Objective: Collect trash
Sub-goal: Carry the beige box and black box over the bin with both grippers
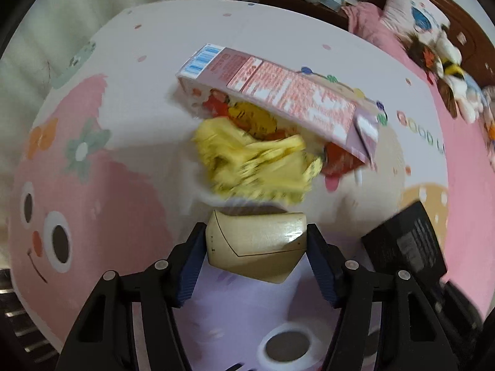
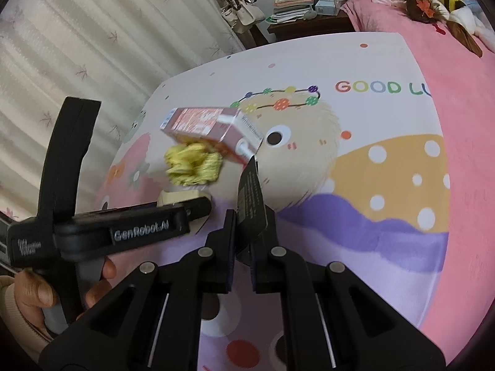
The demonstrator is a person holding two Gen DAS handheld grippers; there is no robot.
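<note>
**Two pieces of trash held, two more lying ahead of the fingers**

Two grippers each clamp one item. The left gripper [image 1: 256, 256] has its blue-padded fingers [image 1: 190, 266] closed on the sides of a cream-coloured container [image 1: 260, 247], a small glossy carton-like piece that spans the whole gap between the pads. The right gripper [image 2: 244, 247] pinches a flat black packet [image 2: 250, 204] with fine white print; the packet stands on edge and sticks up and forward out of the nearly closed fingers.

Just beyond the left fingertips lies a crumpled yellow wrapper [image 1: 256, 160], blurred in both views, close to the front edge of the cream container. Past the wrapper, farther from the fingers, a pink and white carton [image 1: 278, 95] lies on its side, long axis running from upper left to lower right in the left wrist view, with a blue barcode panel at its far end. The wrapper touches or overlaps the carton's near side; which one, the blur hides. In the right wrist view the black packet's tip reaches up near the carton's spout end.

All of it sits over a cartoon-printed play mat [image 2: 386, 167] lettered "GOOD LU", spread on a pink bedspread [image 2: 464, 99]. A person's hand [image 2: 40, 293] grips the left gripper's handle. Plush toys [image 2: 445, 6] lie far ahead to the right, and a curtain [image 2: 77, 46] hangs to the left.
</note>
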